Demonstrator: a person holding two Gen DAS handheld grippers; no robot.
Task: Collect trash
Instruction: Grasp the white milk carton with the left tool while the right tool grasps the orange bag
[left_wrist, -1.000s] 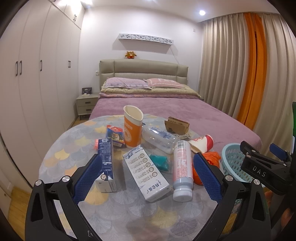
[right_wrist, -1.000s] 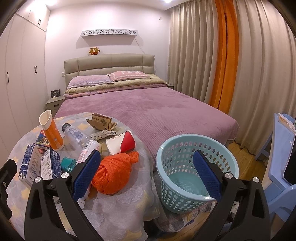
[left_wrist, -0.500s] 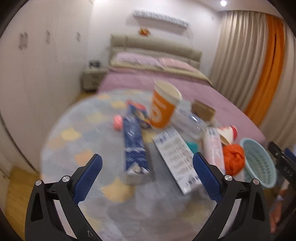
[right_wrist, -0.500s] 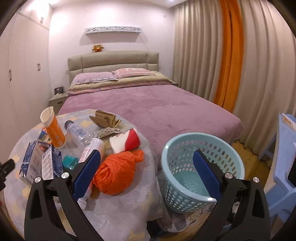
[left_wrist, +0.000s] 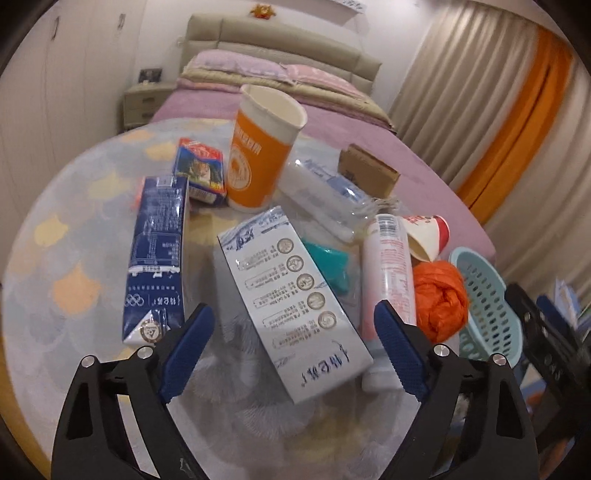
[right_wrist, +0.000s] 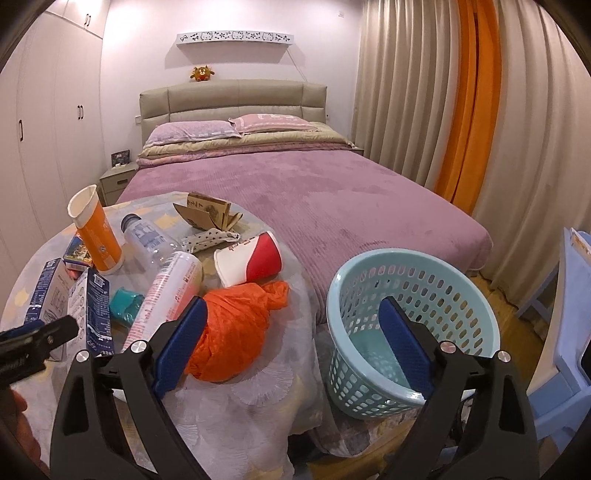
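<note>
1. Left wrist view: the left gripper (left_wrist: 293, 350) stands wide, and its jaws have just been closing a little. The near end of the white carton (left_wrist: 291, 314) lies between the two blue pads (left_wrist: 186, 349), but they do not press on it yet.
2. Outside the left jaw lies the dark blue carton (left_wrist: 157, 258). Just outside the right jaw lies the pink-and-white bottle (left_wrist: 388, 288), and beyond it the orange bag (left_wrist: 439, 299).
3. Ahead of the jaws, past the carton, stand the orange cup (left_wrist: 262, 147) and a small teal thing (left_wrist: 328, 262). All of it rests on the round table (left_wrist: 55, 258).
4. I judge the step in hand to be reaching for the white carton. The next move calls for lowering a little more, then closing on the carton's two long sides without catching the bottle.
5. Right wrist view: the right gripper (right_wrist: 291, 339) is also wide, its jaws having just closed slightly, and nothing is between them but air.
6. Its left pad is in front of the orange bag; its right pad is in front of the light blue basket (right_wrist: 413, 317), which stands beside the table and looks empty.
7. The basket is where the trash should go, so this hand seems to wait near it.
</note>
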